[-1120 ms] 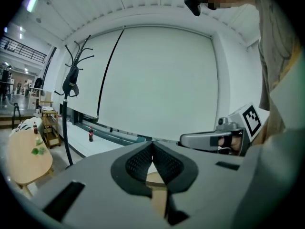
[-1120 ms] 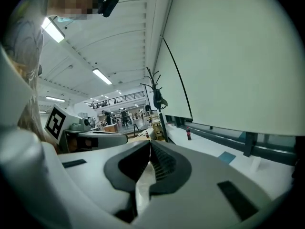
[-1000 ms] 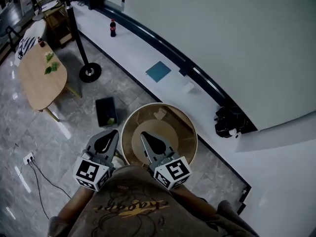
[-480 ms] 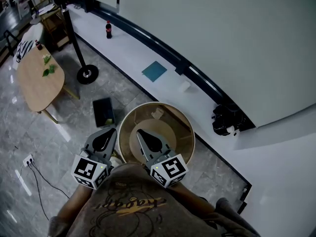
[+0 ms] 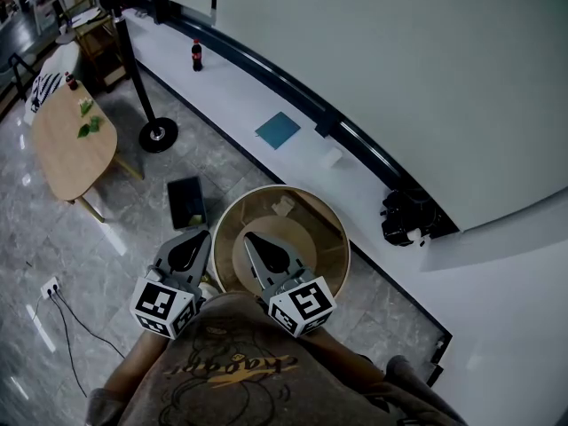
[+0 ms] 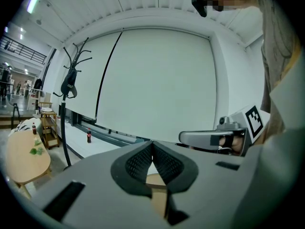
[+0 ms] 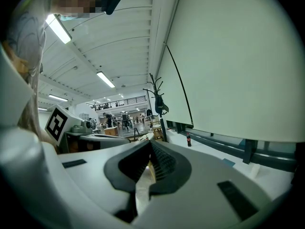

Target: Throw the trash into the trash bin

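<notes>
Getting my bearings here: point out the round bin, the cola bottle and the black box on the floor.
round bin point(image 5: 334, 236): head view, inner wall on its right side.
cola bottle point(image 5: 196, 56): head view, middle of its body.
black box point(image 5: 185, 195): head view, bare part of its inside.

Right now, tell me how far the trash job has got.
Done: a pale scrap lies inside the round trash bin. In hand: nothing; the right gripper hangs shut over the bin's opening, the left gripper shut beside its rim. Left: possibly the bottle on the ledge, though whether it counts as trash I cannot tell.
</notes>
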{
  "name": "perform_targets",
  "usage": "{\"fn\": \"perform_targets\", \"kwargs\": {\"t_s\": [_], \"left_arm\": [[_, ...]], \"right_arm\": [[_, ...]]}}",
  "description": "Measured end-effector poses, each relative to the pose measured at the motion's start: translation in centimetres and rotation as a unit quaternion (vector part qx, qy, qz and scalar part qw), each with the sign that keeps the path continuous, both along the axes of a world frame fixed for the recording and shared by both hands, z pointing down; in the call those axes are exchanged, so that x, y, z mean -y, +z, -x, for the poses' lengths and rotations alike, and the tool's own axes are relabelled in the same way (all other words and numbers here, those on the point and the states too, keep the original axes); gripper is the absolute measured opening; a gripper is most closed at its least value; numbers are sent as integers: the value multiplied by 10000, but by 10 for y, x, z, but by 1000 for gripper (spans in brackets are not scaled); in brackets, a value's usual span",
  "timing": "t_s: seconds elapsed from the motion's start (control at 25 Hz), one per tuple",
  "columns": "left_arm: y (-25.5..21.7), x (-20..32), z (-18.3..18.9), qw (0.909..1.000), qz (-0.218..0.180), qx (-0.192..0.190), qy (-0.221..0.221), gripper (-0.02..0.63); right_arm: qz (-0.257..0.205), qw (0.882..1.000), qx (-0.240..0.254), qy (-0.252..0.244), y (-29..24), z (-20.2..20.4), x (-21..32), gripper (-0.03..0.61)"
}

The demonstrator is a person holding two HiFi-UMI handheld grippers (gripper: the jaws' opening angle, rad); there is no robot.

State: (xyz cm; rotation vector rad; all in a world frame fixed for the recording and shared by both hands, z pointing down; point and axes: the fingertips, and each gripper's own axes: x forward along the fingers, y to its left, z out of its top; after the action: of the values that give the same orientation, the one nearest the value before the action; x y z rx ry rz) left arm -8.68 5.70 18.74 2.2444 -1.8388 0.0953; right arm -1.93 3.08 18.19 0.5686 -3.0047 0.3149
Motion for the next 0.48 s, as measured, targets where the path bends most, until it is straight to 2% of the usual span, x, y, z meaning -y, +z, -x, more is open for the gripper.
{"fn": "perform_targets", "kwargs": {"t_s": [0.48], "left_arm": [[4, 1, 2, 9999, 58, -32, -99, 17]], "right_arm": [[-9, 10000, -6, -27, 2, 2, 2, 18]]}}
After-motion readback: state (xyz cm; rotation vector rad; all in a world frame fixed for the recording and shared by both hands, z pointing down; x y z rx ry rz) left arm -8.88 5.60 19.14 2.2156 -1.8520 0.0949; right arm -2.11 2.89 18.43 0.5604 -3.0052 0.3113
